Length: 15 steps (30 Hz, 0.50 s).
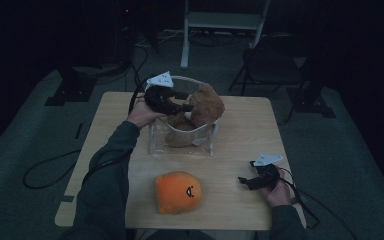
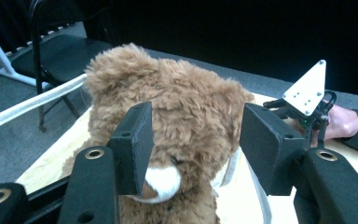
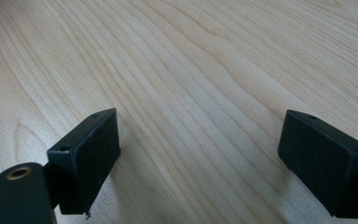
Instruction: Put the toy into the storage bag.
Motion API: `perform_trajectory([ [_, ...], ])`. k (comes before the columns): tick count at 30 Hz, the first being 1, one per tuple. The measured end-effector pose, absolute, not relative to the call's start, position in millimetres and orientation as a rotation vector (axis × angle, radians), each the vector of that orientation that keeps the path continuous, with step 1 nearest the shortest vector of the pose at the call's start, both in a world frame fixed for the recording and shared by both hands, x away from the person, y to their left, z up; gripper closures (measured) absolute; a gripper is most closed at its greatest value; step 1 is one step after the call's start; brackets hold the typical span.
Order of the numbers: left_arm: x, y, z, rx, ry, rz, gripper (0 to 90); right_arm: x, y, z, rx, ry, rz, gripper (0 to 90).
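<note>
Left gripper (image 1: 182, 106) is seen at the brown teddy bear (image 1: 205, 105), which sits in the clear bag (image 1: 180, 142) mid-table; jaws are spread, the bear's head between them, pads not pressing. An orange plush (image 1: 178, 192) lies nearer. Right gripper (image 1: 247, 182) is held wide open over bare table (image 1: 245, 125), nothing gripped.

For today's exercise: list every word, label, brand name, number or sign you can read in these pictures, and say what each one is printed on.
There is no readable text in any view.
Orange plush toy: a stitched face, no letters.
Teddy bear in the clear bag: no tag or writing visible.
Grey plate on the left tool and on the right tool: screw holes, no print.
Wooden table: wood grain, no markings.
</note>
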<state>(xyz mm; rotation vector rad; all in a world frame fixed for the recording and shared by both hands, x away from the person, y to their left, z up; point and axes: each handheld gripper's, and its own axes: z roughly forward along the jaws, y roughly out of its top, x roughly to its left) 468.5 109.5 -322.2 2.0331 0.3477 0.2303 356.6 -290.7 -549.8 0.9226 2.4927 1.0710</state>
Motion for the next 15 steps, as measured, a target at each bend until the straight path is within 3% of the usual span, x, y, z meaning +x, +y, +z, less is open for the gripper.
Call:
perform_trajectory([
  [15, 444.4, 126.0, -322.9, 2.006, 0.338, 0.253, 43.3, 356.5, -290.6, -549.8, 0.924, 2.491, 1.071, 11.9],
])
